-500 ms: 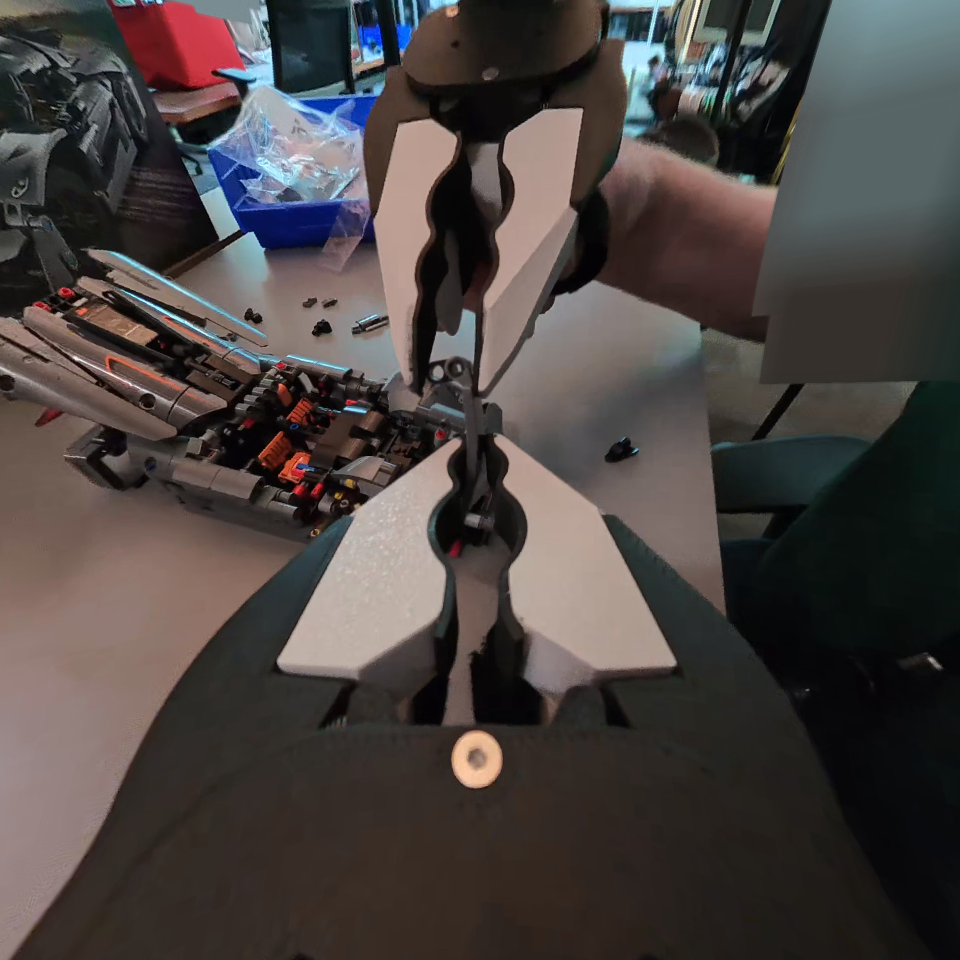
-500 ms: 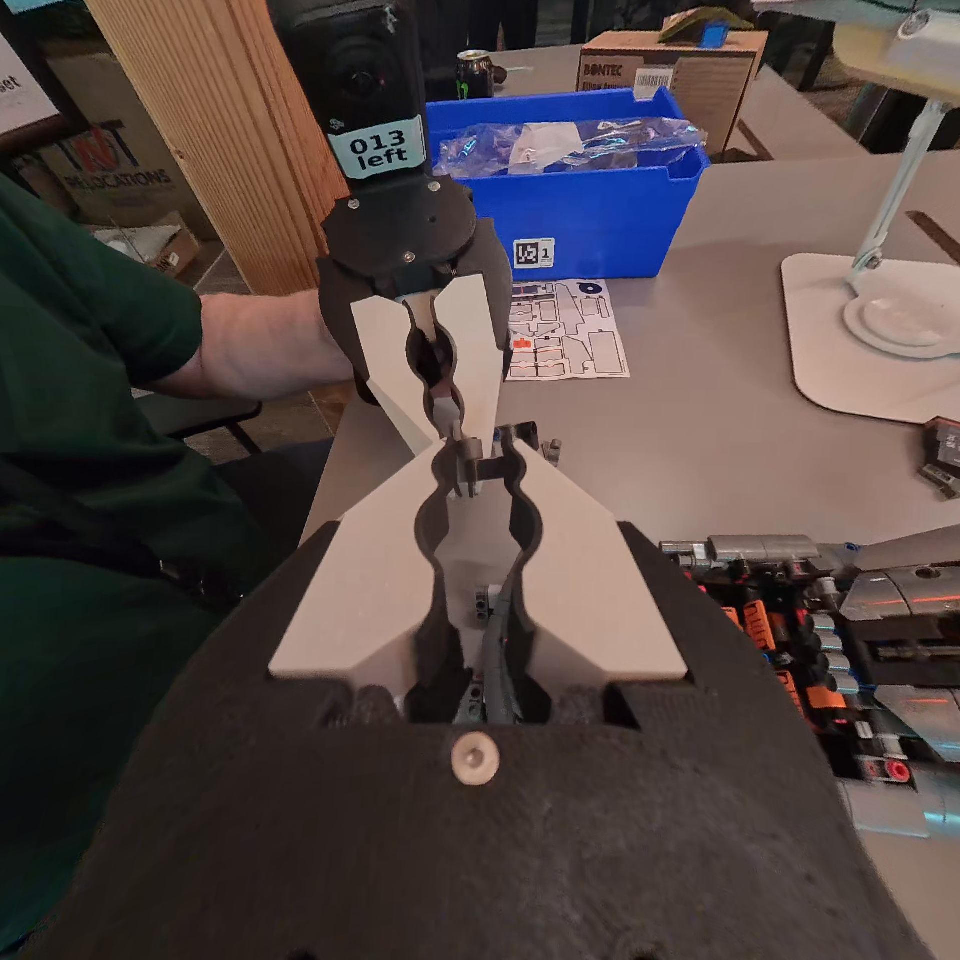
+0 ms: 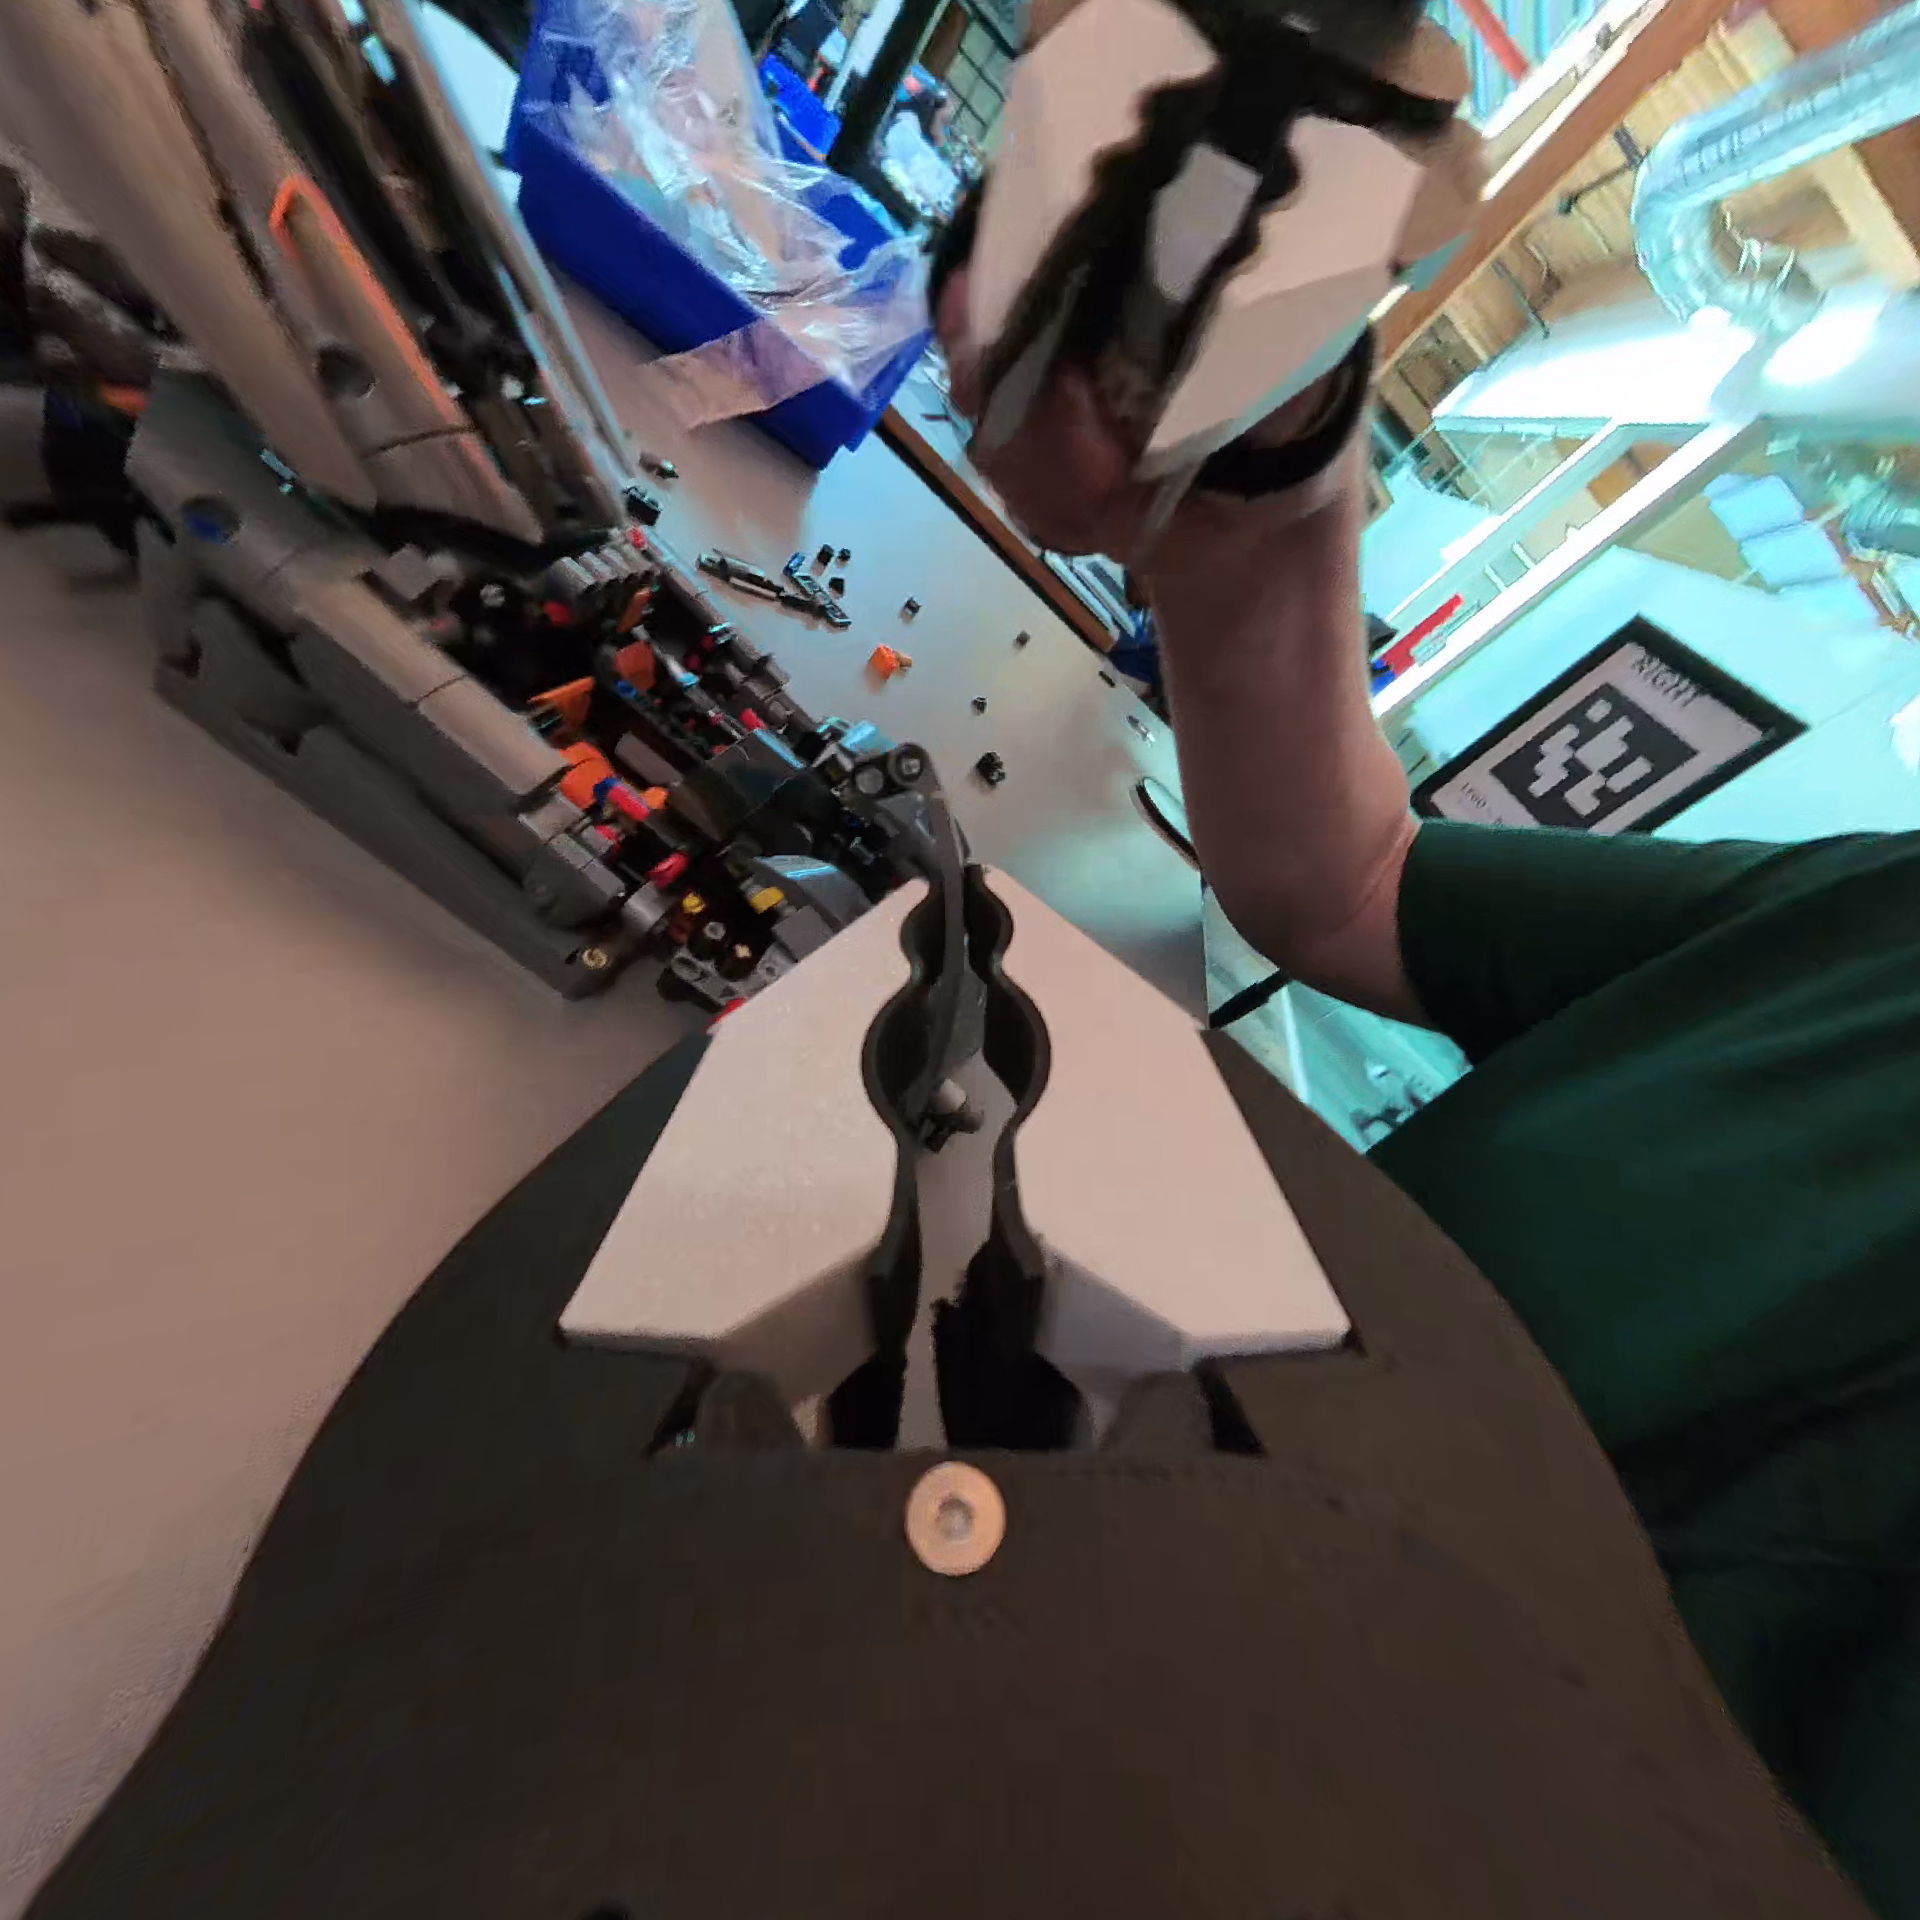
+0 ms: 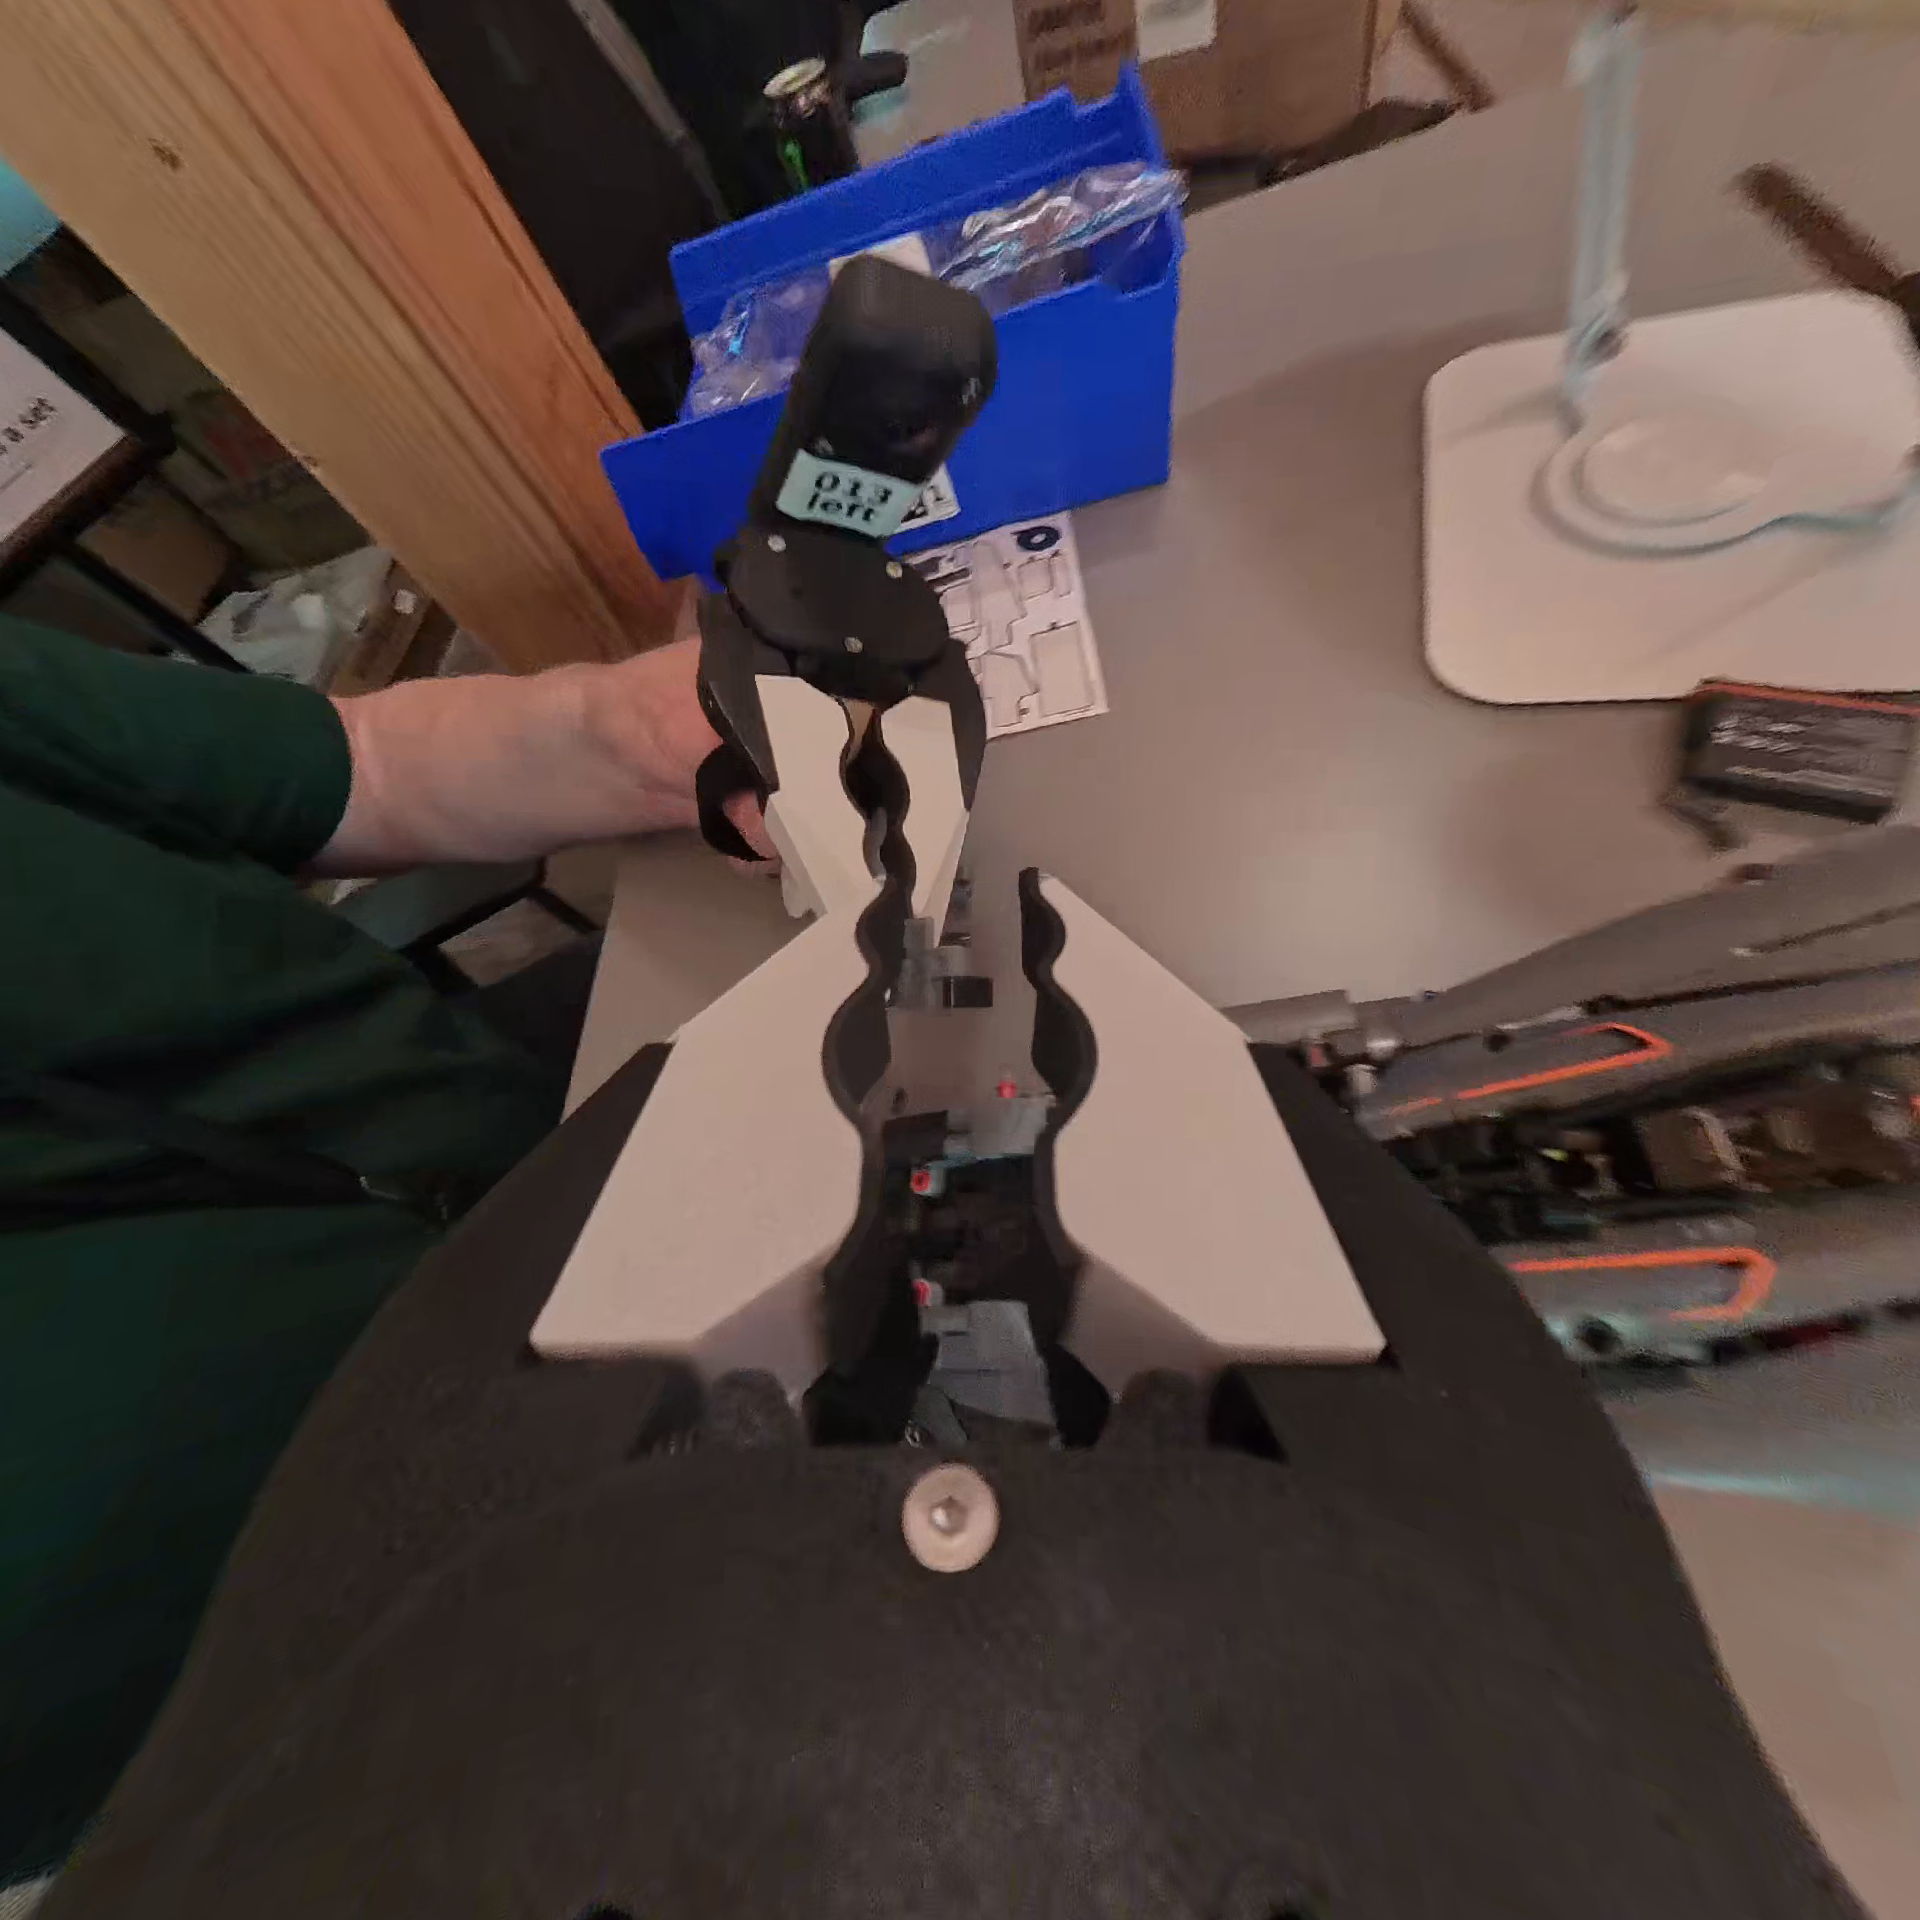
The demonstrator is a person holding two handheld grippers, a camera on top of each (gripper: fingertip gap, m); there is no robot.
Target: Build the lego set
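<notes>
Left gripper [image 3: 951,883] clamped on dark curved lego piece [image 3: 940,925], just above lego model [image 3: 436,665] on grey surface [image 3: 208,1091]. Right gripper [image 4: 956,894] fingers apart, empty, over model's end.

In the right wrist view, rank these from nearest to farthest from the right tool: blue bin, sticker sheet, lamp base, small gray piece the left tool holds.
From the right tool:
1. Small gray piece, between its tips.
2. Sticker sheet, ahead on the table.
3. Blue bin, behind the sheet.
Lamp base, far right: too close to call against the bin.
</notes>
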